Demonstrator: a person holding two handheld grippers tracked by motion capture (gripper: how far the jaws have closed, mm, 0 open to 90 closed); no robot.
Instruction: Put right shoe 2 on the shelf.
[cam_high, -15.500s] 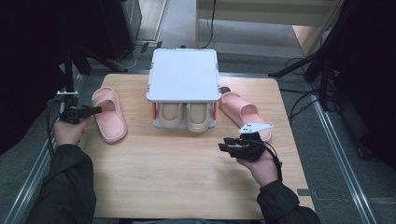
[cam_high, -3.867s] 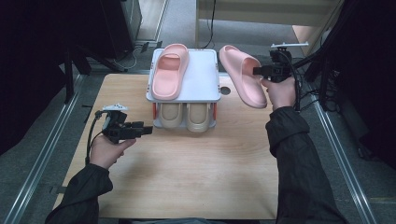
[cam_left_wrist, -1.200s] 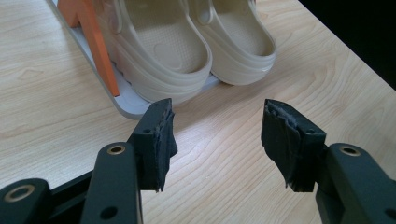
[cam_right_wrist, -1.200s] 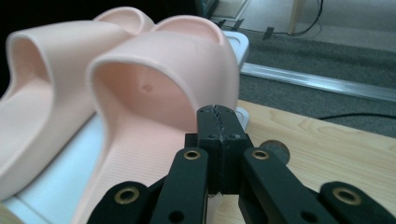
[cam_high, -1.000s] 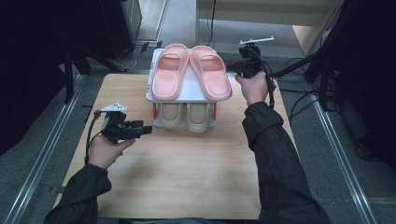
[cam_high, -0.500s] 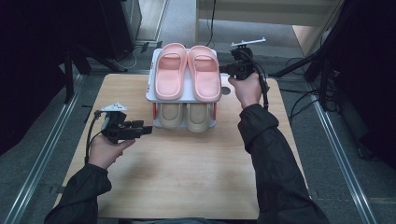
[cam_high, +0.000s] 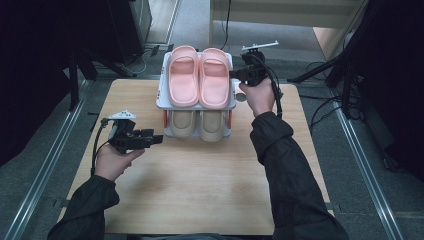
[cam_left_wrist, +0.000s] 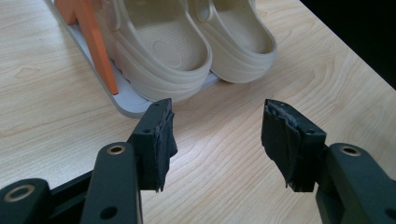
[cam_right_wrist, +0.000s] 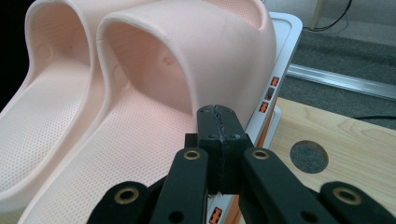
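Two pink slippers lie side by side on top of the white rack (cam_high: 161, 98): the left one (cam_high: 182, 75) and the right one (cam_high: 214, 77). My right gripper (cam_high: 234, 75) is at the right slipper's outer edge. In the right gripper view its jaws (cam_right_wrist: 219, 116) are shut together, with the tip against the side of that slipper (cam_right_wrist: 140, 135); nothing shows between the pads. My left gripper (cam_high: 157, 139) hovers over the table left of the rack, open and empty (cam_left_wrist: 217, 135). It points at the two beige slippers (cam_left_wrist: 187, 51) on the lower shelf.
The rack has orange side posts (cam_left_wrist: 95, 42) and stands at the back middle of the wooden table (cam_high: 200, 190). A round hole (cam_right_wrist: 308, 156) sits in the tabletop right of the rack. Metal rails and cables run along the floor beside the table.
The right pink slipper has shifted left and straightened until it lies parallel to the left one. The right gripper moved left with it. The left hand stayed still.
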